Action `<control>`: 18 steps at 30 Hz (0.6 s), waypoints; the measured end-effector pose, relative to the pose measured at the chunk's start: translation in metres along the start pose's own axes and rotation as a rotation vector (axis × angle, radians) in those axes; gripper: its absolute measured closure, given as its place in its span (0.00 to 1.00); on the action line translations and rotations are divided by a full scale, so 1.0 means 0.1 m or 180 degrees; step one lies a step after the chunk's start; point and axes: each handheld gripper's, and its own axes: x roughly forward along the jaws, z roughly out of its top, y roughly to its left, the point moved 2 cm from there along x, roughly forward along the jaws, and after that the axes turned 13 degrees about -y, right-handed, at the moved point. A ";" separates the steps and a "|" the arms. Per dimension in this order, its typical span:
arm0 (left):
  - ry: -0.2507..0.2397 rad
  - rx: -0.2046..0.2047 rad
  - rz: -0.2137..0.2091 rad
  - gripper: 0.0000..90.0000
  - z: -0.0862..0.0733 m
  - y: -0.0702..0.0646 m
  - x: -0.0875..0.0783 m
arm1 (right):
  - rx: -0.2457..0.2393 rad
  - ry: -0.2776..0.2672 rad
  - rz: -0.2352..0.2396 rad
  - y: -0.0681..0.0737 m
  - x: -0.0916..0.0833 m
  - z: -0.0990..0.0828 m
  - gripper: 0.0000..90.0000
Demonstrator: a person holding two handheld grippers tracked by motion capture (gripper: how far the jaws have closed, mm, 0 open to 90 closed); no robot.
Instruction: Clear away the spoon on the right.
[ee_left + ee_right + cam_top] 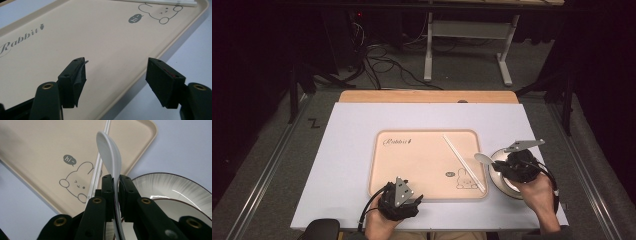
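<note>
While right gripper (115, 182) pinches spoon (108, 150) over bowl (175, 187), chopsticks (463, 162) cross tray (412, 170); left gripper (116, 75) spread.

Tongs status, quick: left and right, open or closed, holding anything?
Left tongs: open, holding nothing, over the tray edge.
Right tongs: closed on the white spoon.

White spoon (110, 152), beige tray (412, 165) with rabbit drawing, grey-streaked dark-rimmed bowl (175, 187), black tongs (115, 182)

One tray (412, 165) is lying on the table, one pair of chopsticks (463, 161) is resting on it, and one spoon (110, 155) and one bowl (175, 187) are showing.
</note>
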 end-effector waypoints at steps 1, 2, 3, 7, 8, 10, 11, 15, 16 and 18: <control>-0.0014 -0.0009 0.0002 0.36 0.00 0.00 0.00 | -0.0010 0.0007 0.0001 0.01 0.02 0.00 0.94; -0.0015 -0.0007 0.0004 0.36 0.01 0.00 0.00 | 0.0007 0.0005 0.0018 0.02 0.03 0.00 0.94; -0.0016 -0.0009 0.0013 0.36 0.01 0.01 -0.01 | -0.0009 0.0003 0.0019 0.02 0.04 0.00 0.94; -0.0008 -0.0023 0.0024 0.37 -0.01 0.01 -0.01 | 0.0001 0.0006 0.0024 0.02 0.08 0.01 0.94; -0.0004 -0.0021 0.0025 0.36 -0.01 0.01 -0.01 | 0.0007 0.0009 0.0013 0.02 0.09 0.01 0.94; 0.0012 -0.0010 0.0020 0.36 -0.01 0.01 -0.02 | 0.0018 0.0003 0.0032 0.02 0.10 0.01 0.94; 0.0019 -0.0022 0.0021 0.37 -0.01 0.01 -0.02 | 0.0004 -0.0004 0.0024 0.02 0.10 0.01 0.94; 0.0034 -0.0138 0.0023 0.37 0.00 0.01 -0.04 | 0.0004 -0.0016 0.0043 0.04 0.12 0.03 0.94; 0.0037 -0.0149 0.0032 0.37 0.00 0.02 -0.04 | -0.0013 -0.0012 0.0048 0.04 0.13 0.03 0.94; 0.0039 -0.0143 0.0039 0.37 0.00 0.02 -0.04 | -0.0003 -0.0021 0.0027 0.04 0.16 0.04 0.94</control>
